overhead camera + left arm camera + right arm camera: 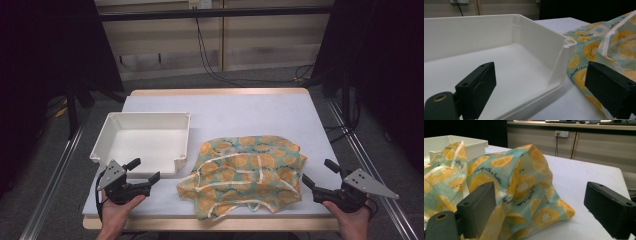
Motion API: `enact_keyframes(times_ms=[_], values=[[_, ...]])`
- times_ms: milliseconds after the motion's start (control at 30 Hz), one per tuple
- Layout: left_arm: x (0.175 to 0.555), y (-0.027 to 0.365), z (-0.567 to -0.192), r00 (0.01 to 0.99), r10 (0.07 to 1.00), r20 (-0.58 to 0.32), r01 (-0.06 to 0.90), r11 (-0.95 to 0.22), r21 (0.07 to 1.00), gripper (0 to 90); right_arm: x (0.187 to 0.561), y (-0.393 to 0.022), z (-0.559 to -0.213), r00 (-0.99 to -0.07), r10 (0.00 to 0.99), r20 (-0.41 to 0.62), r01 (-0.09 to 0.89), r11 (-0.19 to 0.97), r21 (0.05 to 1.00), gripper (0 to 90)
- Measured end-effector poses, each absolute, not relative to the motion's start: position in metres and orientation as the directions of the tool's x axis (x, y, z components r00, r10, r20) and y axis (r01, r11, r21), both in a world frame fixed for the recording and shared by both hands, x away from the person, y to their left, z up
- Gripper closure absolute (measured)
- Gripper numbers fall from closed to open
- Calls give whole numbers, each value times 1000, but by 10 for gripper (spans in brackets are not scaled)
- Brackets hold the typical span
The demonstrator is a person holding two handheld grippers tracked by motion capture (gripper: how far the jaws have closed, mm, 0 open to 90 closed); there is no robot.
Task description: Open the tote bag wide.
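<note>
The left gripper (146, 170) sits at the near left corner of the table (260, 107), held from below by the person's left hand (117, 210). Its two black jaws stand wide apart with nothing between them, and they point toward the near edge of the white tray (115, 120). In the left gripper view the tray's near right corner lies just ahead of the jaws, low wall up and floor bare, with the cloth (599, 45) just beside the tray's right wall.

The right gripper (317, 172) is at the near right corner of the table, held by the right hand (352, 220). Its jaws are also spread wide and grip nothing. They point left toward the right edge of the cloth (245, 170), close to it but not touching, as far as the high view shows. In the right gripper view the cloth (519, 182) rises in a loose heap straight ahead, partly behind the left jaw.

The cloth is pale blue-green, printed with orange and lemon slices, and has light trim bands across it. It lies crumpled on the near half of the table, between the two grippers, its left edge just beside the tray's near right corner. The tray sits on the left half of the table, beyond the left gripper.
</note>
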State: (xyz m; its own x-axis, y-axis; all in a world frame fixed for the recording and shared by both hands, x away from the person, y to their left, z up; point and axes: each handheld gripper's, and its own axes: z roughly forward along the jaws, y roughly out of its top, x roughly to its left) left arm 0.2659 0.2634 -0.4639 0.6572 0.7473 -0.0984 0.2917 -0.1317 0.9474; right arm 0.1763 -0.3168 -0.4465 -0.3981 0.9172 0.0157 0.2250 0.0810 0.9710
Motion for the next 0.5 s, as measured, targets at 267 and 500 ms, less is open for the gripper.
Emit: enact_keyframes(times_ms=[267,500], values=[[264,260,-463,684,726,-78,286,-168,943,153,178,-312,-443,-464,886,17,246,110,963,265],[262,258,-462,695,714,-84,295,-176,939,165,177,-306,-438,-525,850,49,281,119,952,355]])
